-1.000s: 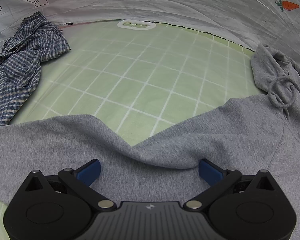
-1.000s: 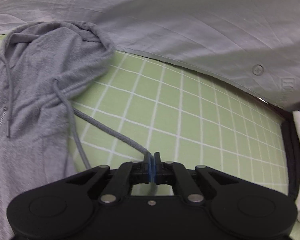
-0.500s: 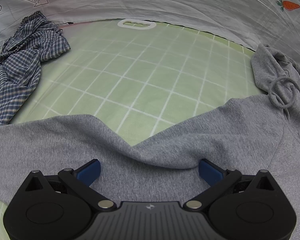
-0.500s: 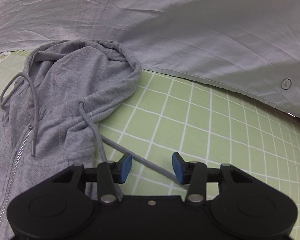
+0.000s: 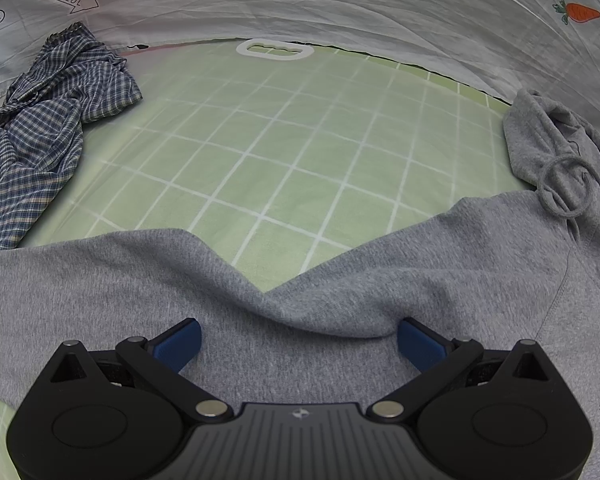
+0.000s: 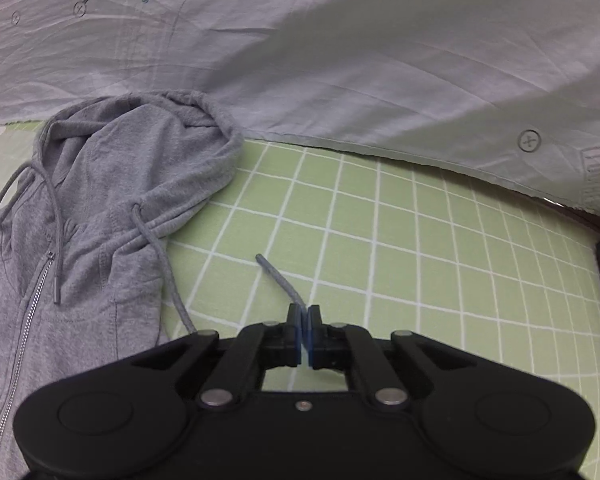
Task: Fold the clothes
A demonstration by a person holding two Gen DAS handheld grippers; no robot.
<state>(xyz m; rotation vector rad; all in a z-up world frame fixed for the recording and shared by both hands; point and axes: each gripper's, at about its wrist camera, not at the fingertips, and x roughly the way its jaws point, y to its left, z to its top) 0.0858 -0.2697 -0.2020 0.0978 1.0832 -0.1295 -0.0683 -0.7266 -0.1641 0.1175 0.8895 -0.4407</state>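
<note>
My right gripper point(image 6: 304, 322) is clenched on the hoodie's drawstring point(image 6: 278, 278), bottom center of frame. My left gripper point(image 5: 298, 340) is spread wide over a gray sleeve point(image 5: 228, 280), lower frame, holding nothing. Hoodie point(image 6: 100, 200) lies unfolded on the green grid mat point(image 6: 420, 260); plaid shirt point(image 5: 40, 120) is crumpled, upper left. Folding's barely begun, imo.

I see the grey hoodie point(image 6: 112, 200) lying spread on the green gridded mat point(image 6: 420, 240), zipper side up, the metal zip closed up the chest. Its hood is crumpled toward the pale sheet point(image 6: 340, 60) at the mat's far edge. One drawstring point(image 6: 276, 280) trails off the hood across the mat, its free end raised. A sleeve point(image 5: 180, 272) runs flat across the mat, forming a shallow V against the body.
</note>
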